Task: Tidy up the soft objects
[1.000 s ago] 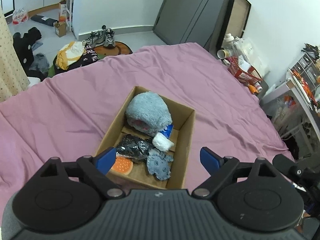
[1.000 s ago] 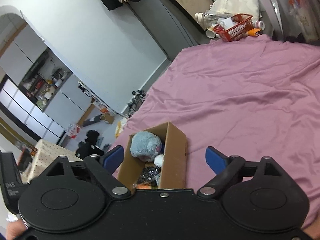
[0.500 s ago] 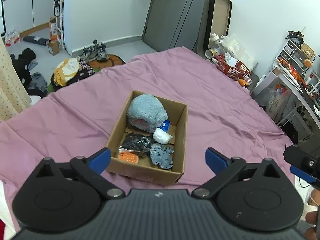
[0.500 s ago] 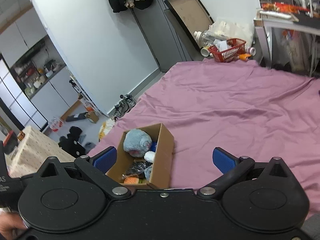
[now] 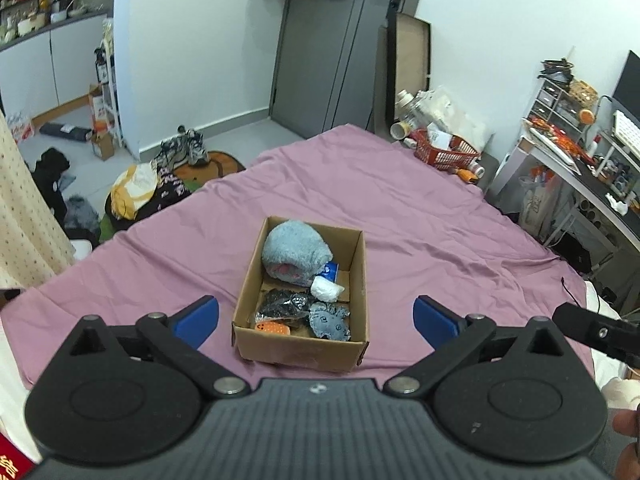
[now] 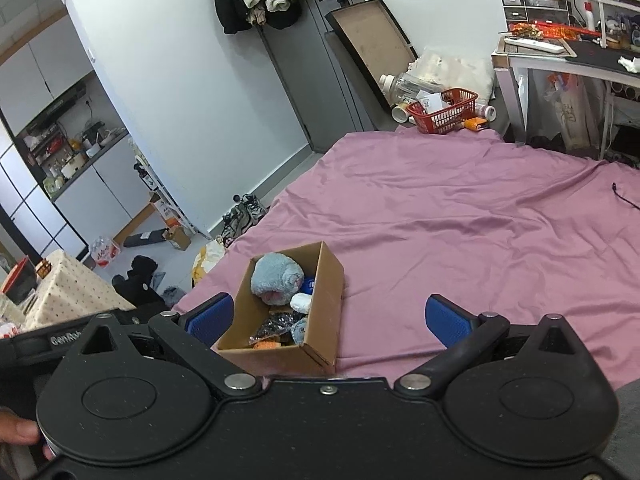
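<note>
- cardboard box [image 5: 301, 344] sits open-topped on the purple bed sheet [image 5: 420, 232], roughly mid-bed, near the edge closest to both cameras
- inside, far end: fluffy grey-blue plush [image 5: 296, 250] with a pink patch on its underside, fills most of the box width
- just beside it: white rolled cloth [image 5: 326, 290] with a bit of blue packet [image 5: 330, 269] behind
- near end: black crinkly item [image 5: 286, 304], orange item [image 5: 272, 327] in the corner, grey-blue face-print cloth [image 5: 330, 320] against the right wall
- same box seen from the right wrist [image 6: 320, 312], contents piled the same way
- left gripper [image 5: 316, 318] held above and back from the box, aimed down at it, fingers [image 5: 196, 318] wide apart, nothing between them
- right gripper [image 6: 328, 320] also off the bed, box sits toward its left finger, fingers [image 6: 444, 320] wide apart, empty
- red basket [image 5: 446, 152] at the far bed corner
</note>
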{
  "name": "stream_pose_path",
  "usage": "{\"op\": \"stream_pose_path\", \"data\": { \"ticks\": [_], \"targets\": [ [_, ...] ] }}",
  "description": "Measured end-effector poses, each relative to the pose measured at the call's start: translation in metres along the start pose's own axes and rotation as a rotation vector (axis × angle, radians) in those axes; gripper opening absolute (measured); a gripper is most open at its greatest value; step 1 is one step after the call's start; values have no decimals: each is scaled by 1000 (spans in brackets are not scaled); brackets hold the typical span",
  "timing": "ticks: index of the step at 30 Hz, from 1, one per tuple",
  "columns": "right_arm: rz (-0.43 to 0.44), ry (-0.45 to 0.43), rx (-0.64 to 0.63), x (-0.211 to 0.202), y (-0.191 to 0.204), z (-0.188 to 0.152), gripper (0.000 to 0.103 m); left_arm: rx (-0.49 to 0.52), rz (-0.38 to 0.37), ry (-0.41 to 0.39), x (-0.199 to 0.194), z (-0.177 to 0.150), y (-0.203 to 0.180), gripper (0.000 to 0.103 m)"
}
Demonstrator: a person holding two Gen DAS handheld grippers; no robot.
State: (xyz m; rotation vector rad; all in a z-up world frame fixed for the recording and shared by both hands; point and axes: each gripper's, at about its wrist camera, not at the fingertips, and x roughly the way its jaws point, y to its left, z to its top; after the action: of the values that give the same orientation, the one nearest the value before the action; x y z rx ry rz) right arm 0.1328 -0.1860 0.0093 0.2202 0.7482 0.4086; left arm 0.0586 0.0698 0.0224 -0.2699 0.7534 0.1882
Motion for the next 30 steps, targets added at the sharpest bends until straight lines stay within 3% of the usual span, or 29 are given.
{"op": "stream_pose_path", "data": {
  "ticks": [8,30],
  "targets": [
    [-22,-18,-37,-23,6,2,103,83,-32,-31,-29,5,-13,103],
    [-29,-47,-106,-54,13,-15,103,133,-22,-73,-65,-13,-10,103]
  ]
}}
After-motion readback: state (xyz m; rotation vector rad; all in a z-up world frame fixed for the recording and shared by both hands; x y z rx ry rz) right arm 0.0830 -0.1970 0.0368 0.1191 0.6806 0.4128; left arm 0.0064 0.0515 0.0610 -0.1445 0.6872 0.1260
